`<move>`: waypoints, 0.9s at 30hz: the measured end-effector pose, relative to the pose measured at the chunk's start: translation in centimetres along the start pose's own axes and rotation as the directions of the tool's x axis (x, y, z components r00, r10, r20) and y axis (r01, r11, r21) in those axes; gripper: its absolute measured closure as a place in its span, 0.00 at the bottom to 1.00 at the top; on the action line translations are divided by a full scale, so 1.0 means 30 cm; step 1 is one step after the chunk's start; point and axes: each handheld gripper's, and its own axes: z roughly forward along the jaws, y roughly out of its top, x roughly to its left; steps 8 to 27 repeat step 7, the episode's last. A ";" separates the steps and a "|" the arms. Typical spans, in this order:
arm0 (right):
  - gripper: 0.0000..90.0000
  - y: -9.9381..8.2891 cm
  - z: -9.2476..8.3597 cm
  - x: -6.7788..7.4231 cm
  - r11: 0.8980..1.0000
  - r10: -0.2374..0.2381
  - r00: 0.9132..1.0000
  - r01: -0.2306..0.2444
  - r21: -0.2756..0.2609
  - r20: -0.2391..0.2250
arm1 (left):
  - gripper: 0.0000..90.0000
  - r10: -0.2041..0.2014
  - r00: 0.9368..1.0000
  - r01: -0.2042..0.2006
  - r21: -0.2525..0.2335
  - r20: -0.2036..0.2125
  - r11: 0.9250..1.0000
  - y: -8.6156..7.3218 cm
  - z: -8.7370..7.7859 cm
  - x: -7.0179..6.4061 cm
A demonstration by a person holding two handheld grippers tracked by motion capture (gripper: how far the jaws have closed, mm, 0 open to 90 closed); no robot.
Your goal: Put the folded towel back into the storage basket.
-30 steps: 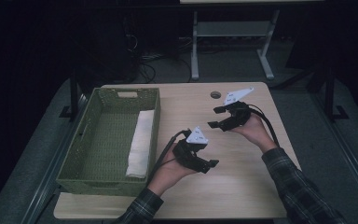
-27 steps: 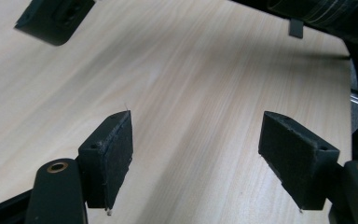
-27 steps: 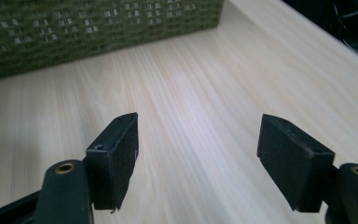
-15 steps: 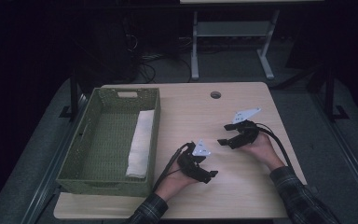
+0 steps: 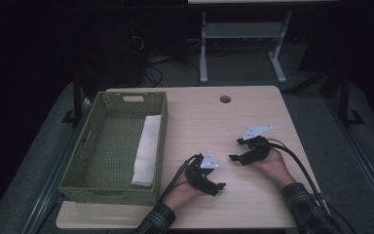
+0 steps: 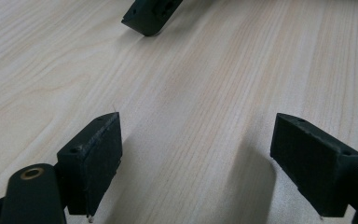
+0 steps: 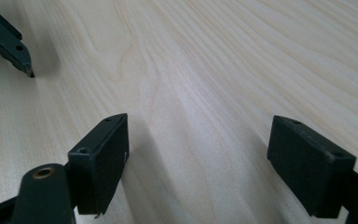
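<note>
Low over the bare wooden table (image 5: 233, 122), near its front edge, my left gripper (image 5: 218, 187) points right. Its jaws stand wide apart with only wood grain between them in the left gripper view (image 6: 200, 163). My right gripper (image 5: 233, 157) sits just right of it, pointing left toward it, also open and empty in the right gripper view (image 7: 205, 163). Both pairs of jaws have just been opening. Each gripper view catches the other gripper's jaw tip (image 6: 151, 14) (image 7: 7, 44) close ahead.
A green woven basket (image 5: 92, 146) stands on the table's left side, with a folded white cloth (image 5: 146, 148) lying along its right wall. A round cable hole (image 5: 225, 99) is near the far edge. Beyond the table are a metal stand (image 5: 243, 34) and floor cables.
Both hands have come down toward the tabletop and back toward the front edge. Both pairs of jaws have spread wider. Nothing was picked up or released.
</note>
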 end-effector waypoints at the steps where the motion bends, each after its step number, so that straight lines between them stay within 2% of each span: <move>1: 0.22 -0.001 0.000 0.000 1.000 0.001 1.000 -0.001 -0.001 0.002 | 0.17 0.010 1.000 -0.010 -0.009 -0.007 1.000 -0.003 0.003 -0.003; 7: 0.21 -0.002 0.000 -0.001 1.000 0.010 1.000 -0.010 -0.002 0.006 | 0.17 0.028 0.999 -0.028 0.005 -0.020 1.000 -0.002 0.004 -0.009; 27: 0.21 -0.002 0.000 -0.001 1.000 0.010 1.000 -0.010 -0.002 0.006 | 0.17 0.028 0.999 -0.028 0.005 -0.020 1.000 -0.002 0.004 -0.009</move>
